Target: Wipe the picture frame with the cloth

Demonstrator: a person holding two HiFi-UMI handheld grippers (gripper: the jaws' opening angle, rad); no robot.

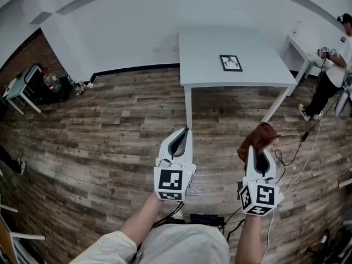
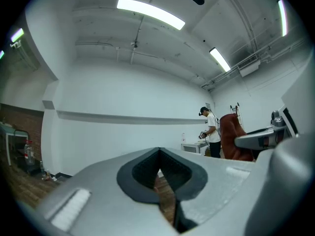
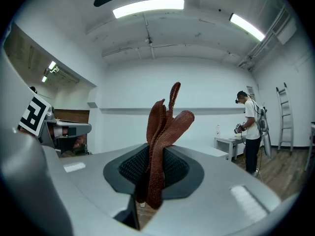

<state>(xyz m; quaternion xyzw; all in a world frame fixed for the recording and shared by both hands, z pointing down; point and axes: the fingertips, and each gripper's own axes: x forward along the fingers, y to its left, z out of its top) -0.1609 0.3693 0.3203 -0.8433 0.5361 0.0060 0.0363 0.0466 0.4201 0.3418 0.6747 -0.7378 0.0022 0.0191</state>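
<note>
While the left hand-held gripper [image 1: 179,143] hangs nearest, jaws together on nothing, the right hand-held gripper [image 1: 256,157] beside it is clamped on a reddish-brown cloth [image 1: 257,139] that bunches up past its tips. Well beyond both, the picture frame [image 1: 231,62] lies flat near the middle of the white tabletop [image 1: 209,54]. The approach likely comes first: bring the cloth's loose fold, not the jaw tips, onto the frame, and steady its edge with the free gripper.
</note>
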